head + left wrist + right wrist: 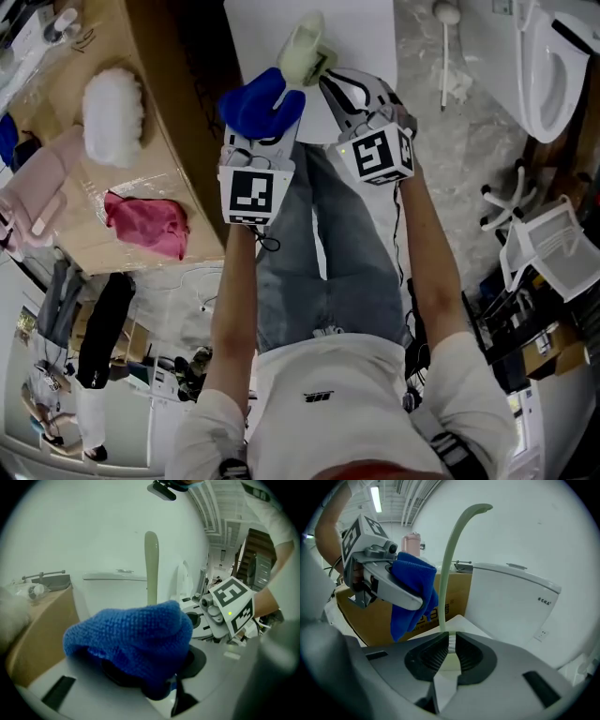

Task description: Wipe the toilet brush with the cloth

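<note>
Grey marbled floor [469, 141]. White toilet [553, 66] top right in head view, white wire rack [558, 248] below it. Big cardboard box [159, 56] at left w/ pink rag [145, 223] & white fluffy item [112, 112] on top. Plain white wall [525, 531]. Ceiling tube light [375, 498] is lit.

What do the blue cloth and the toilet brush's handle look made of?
The blue cloth: soft knitted or microfibre fabric, matte; looped weave shows. The toilet brush handle: probably pale green plastic, smooth, slight sheen, moulded curve.
</note>
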`<state>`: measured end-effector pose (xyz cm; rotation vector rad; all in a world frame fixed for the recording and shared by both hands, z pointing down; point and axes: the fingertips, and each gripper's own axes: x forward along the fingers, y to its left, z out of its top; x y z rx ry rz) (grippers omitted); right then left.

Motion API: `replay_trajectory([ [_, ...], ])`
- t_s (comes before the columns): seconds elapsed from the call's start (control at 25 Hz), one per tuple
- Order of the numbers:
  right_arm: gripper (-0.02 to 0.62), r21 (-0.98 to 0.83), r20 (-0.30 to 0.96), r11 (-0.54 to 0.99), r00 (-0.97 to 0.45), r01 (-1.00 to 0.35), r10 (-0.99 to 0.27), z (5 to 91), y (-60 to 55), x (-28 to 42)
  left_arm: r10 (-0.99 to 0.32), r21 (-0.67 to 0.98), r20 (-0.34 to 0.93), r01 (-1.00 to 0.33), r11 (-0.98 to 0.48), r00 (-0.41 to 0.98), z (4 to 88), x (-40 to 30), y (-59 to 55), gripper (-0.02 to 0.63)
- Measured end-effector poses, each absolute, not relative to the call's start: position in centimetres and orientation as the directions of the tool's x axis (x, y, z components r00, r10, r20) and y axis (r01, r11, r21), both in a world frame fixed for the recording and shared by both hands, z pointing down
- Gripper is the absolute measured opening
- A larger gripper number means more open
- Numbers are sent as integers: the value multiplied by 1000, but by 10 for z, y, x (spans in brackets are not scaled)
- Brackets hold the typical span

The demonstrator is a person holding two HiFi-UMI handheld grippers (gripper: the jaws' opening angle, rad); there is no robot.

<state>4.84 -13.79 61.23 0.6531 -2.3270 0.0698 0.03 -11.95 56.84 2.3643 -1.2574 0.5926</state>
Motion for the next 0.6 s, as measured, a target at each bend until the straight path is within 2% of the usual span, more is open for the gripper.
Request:
replay_trajectory([
  [0.24, 65, 153, 662, 910, -644, -385, -384, 640, -137, 34, -675, 147, 533, -841, -520, 510, 589, 9, -125, 161],
  [0.6, 92, 138, 661, 933, -670, -334, -337, 659, -139, 22, -671, 146, 531, -836, -529, 517, 614, 23, -142, 184],
])
